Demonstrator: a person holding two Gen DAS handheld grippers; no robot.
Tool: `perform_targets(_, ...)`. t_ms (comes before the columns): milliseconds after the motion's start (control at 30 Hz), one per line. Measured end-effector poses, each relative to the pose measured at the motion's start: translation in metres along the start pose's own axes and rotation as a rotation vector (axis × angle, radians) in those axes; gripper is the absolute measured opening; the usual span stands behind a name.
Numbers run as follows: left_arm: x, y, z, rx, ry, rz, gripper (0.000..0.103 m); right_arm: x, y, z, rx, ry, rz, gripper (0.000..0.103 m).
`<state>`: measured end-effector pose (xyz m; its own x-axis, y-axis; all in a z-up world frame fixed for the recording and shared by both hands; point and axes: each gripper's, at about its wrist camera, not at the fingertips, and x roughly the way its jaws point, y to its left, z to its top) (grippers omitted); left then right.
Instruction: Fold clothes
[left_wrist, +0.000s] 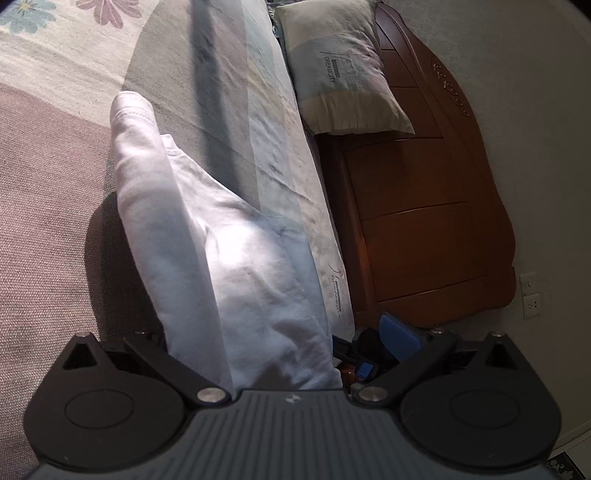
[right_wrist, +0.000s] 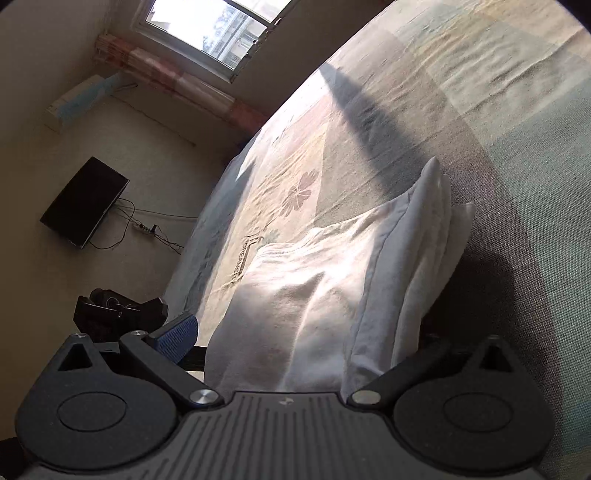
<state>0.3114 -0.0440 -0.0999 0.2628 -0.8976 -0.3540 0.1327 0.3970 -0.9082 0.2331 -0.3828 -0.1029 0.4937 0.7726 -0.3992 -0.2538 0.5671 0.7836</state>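
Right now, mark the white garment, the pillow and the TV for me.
white garment (left_wrist: 236, 266), left wrist view, on the sunlit middle of the cloth.
pillow (left_wrist: 340, 70), left wrist view, on the printed centre of the case.
TV (right_wrist: 85, 201), right wrist view, on the middle of the dark screen.

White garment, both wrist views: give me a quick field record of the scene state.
garment: white garment, bunched and partly folded on the bedspread
left gripper: garment fills the space between the fingers; grip unclear
right gripper: same, grip unclear
pillow: against the wooden headboard
light: sun patch across the cloth
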Motion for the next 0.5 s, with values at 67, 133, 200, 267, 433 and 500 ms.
perform_targets(67, 0.001, -0.006, 0.002, 0.008, 0.001, -0.011, 0.101, -0.007, 0.005, 0.001, -0.022, -0.014, -0.004, 0.103)
perform_targets(133, 0.006, -0.014, 0.003, 0.026, 0.006, -0.013, 0.101, -0.015, 0.009, 0.003, -0.041, -0.025, -0.015, 0.103)
perform_targets(200, 0.015, -0.023, 0.005, 0.047, 0.013, -0.017, 0.101, -0.023, 0.012, 0.005, -0.064, -0.039, -0.028, 0.103)
perform_targets(267, 0.025, -0.032, 0.008, 0.061, 0.024, -0.028, 0.101, -0.034, 0.013, 0.008, -0.081, -0.054, -0.045, 0.103)
perform_targets(433, 0.062, -0.057, 0.017, 0.100, 0.064, -0.062, 0.101, -0.070, 0.007, 0.024, -0.109, -0.100, -0.093, 0.103)
perform_targets(500, 0.079, -0.067, 0.021, 0.113, 0.082, -0.072, 0.101, -0.085, 0.004, 0.033, -0.123, -0.119, -0.113, 0.103)
